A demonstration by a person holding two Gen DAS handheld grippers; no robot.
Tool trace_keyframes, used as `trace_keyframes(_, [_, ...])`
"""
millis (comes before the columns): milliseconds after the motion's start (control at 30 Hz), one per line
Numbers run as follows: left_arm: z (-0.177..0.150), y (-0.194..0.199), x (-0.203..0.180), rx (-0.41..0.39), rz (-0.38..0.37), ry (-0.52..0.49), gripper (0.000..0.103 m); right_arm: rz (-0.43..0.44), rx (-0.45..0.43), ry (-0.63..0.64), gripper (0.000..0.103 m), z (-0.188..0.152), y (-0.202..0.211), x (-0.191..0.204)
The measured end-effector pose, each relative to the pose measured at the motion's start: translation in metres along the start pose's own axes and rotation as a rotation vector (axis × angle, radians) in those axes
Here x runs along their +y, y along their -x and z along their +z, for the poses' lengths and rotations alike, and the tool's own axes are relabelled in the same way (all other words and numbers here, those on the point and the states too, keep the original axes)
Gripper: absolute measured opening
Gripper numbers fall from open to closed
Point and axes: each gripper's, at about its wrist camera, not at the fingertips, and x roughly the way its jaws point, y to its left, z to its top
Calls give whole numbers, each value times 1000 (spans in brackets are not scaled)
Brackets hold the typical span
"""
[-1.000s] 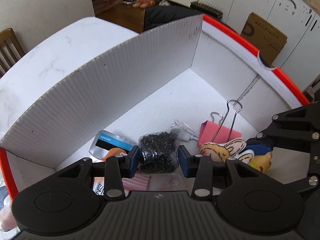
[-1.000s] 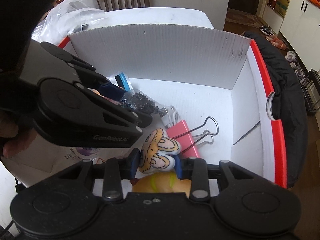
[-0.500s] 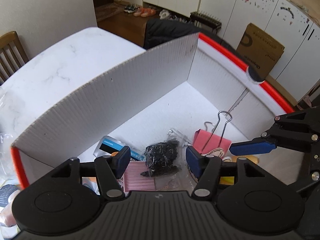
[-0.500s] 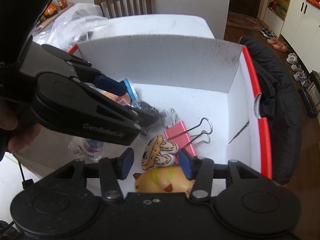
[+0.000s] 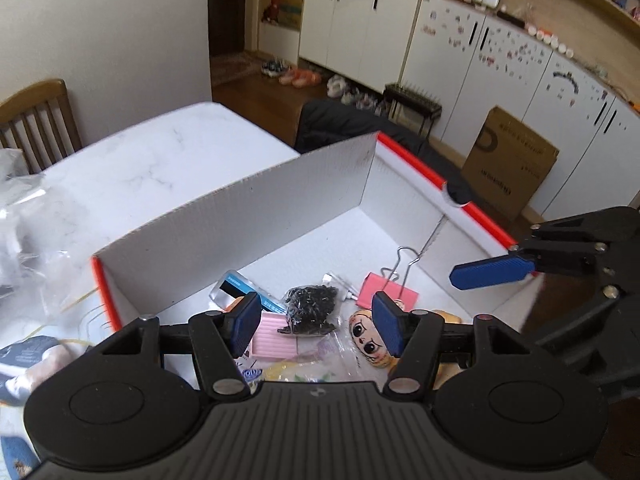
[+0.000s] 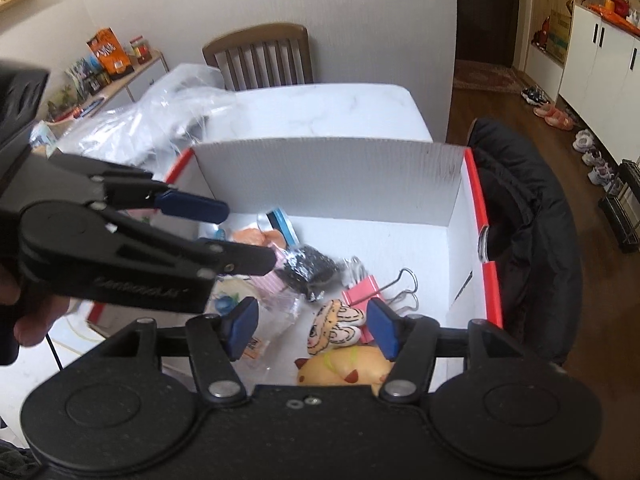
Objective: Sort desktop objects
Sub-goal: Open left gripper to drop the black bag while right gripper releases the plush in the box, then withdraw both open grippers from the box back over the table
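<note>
We are hovering both hand-held grippers, left (image 5: 314,322) and right (image 6: 312,326), jaws apart and empty, over the box (image 5: 240,216). The bead bag (image 5: 310,308) is lying at twelve o'clock of the left one, nearer it.

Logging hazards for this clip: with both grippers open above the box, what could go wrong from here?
The left gripper and right gripper hang close together over the white corrugated box, so they could collide. The clear bag of small black pieces overlaps the pink eraser-like block; a grab might catch both.
</note>
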Motion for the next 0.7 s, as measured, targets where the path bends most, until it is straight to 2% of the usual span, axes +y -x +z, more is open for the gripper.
trace_keyframes(367, [-27,65,14,-121,21,52,60,-7,-49,28,64,-6,23,24])
trace_keyframes(567, [-42,86,27,-142,32,71,60,-18,-65,28,65,-6,25,42])
trace_keyframes(700, [-51,97,34,-149,47,64,60,-26,-75,25,72,-6,25,54])
